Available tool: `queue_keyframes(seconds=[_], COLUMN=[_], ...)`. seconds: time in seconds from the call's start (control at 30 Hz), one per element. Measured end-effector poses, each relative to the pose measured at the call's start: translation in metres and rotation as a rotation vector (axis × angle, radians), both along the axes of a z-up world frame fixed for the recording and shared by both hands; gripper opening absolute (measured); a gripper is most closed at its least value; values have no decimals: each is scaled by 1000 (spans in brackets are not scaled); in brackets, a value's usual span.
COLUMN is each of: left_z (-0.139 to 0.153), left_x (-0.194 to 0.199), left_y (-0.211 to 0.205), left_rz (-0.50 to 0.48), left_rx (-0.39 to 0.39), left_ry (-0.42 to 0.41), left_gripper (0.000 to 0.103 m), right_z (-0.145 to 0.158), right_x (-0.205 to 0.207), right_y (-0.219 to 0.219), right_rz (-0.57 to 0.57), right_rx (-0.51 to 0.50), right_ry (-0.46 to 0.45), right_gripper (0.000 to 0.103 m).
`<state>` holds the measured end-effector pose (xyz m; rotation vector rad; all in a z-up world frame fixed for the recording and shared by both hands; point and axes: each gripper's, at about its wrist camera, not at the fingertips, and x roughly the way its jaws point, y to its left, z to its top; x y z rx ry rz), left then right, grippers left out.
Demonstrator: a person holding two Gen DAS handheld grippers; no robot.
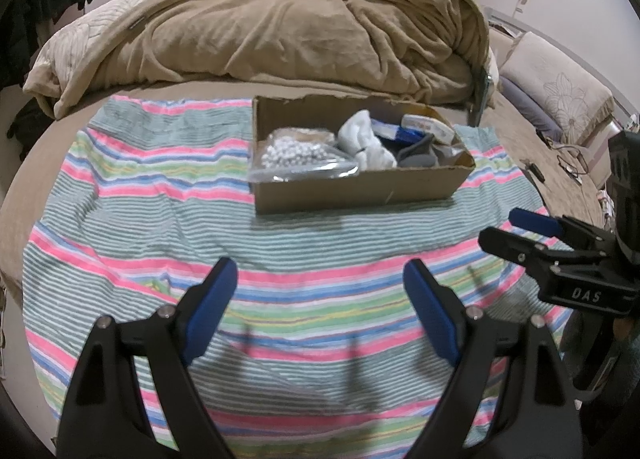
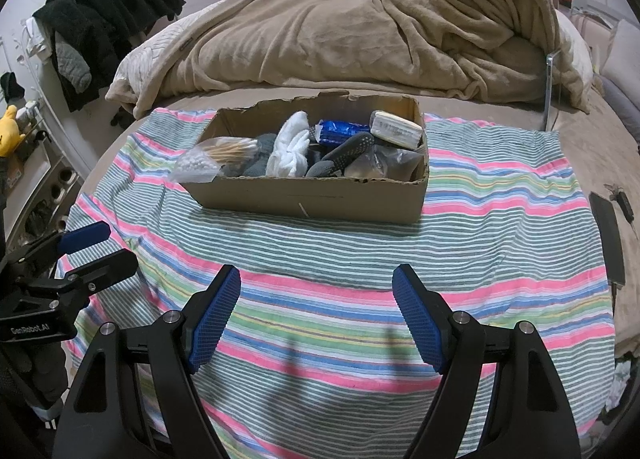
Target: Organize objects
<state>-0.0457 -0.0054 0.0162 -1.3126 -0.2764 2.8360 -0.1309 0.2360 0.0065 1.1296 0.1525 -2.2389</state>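
Both the left gripper (image 1: 320, 311) and right gripper (image 2: 316, 315) are hovering wide apart and empty short of the cardboard box (image 2: 316, 199), where a careless reach risks snagging the bag of beads (image 2: 196, 167) (already overhanging its near-left rim).

1. The cardboard box (image 2: 320, 199) is matt brown, its back rim torn ragged.
2. The striped cloth (image 2: 360, 259) under it looks like woven terry, lightly wrinkled.
3. The blanket (image 2: 340, 35) at the bed's far edge is soft, matt fleece.
4. In the box: a glossy clear plastic bag (image 1: 296, 165) (holding white beads), a fluffy white sock (image 2: 290, 151) and a shiny blue foil packet (image 2: 340, 131).
5. Right gripper (image 2: 316, 283): matt black plastic, finely textured blue pads (image 2: 216, 319), bright metal pins.
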Motion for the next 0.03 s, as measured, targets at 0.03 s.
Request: queue_keyframes(seconds=[0.03], left_z=[-1], left_x=[-1], left_y=[-1], left_rz=[0], left_rx=[0], left_ry=[-5], left_gripper=[86], right_z=[0], right_x=[-2], right_y=[0], right_rz=[2], right_rx=[1], right_ry=[-1], right_gripper=[81])
